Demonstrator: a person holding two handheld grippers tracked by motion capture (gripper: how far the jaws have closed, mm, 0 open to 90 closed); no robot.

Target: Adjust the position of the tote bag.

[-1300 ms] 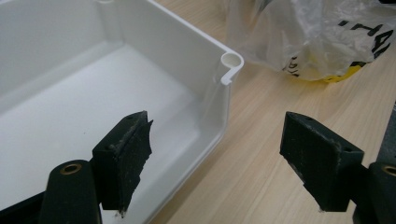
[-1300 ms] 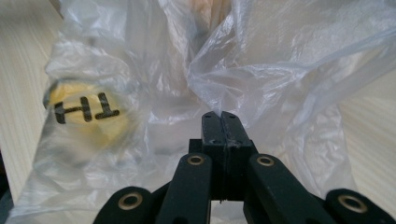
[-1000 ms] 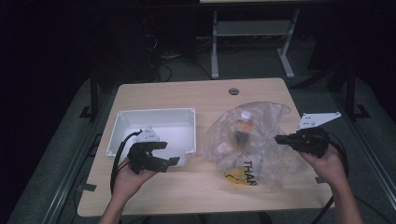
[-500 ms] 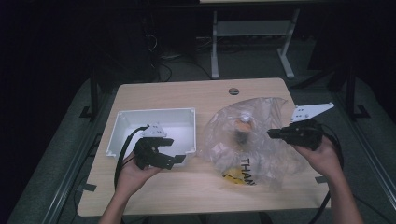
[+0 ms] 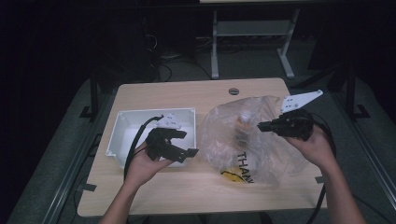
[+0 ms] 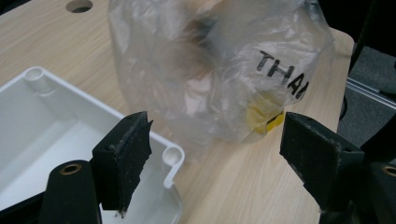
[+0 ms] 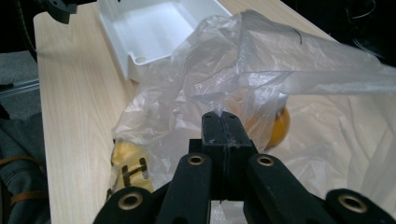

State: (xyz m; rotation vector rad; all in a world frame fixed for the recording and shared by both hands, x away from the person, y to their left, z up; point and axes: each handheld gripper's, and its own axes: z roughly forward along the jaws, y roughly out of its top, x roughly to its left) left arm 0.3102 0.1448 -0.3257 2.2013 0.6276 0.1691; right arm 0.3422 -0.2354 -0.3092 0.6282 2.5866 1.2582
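pinching a fold of the bag [image 7: 261, 70], the right gripper [image 7: 220, 116] has its jaws pressed together on thin film near the bag's upper edge, on the right half of the table [image 5: 154, 93]. in the high view that gripper [image 5: 262, 126] sits over the bag's right side, with the film [image 5: 243, 140] rising toward it. the left gripper [image 6: 215, 140] stands spread wide and empty, hovering just beside the near corner of the white tray [image 6: 42, 112], its jaws aimed at the bag's printed side [image 6: 280, 70].

the bag is clear, thin, crinkled plastic, so it will likely be very light, limp and slippery; it should stretch and slide under the pads rather than hold shape. a pinch on a single layer could tear or slip out, so a doubled fold or the rim looks the safer hold. something yellow [image 7: 275, 123] and other blurred items lie inside; their weight will probably sag to the bottom once the film is lifted, and they may roll. what they are i cannot tell. for the left gripper, the loose edge opposite the right one's pinch seems the best place, so the mouth can be pulled apart without squeezing the contents.
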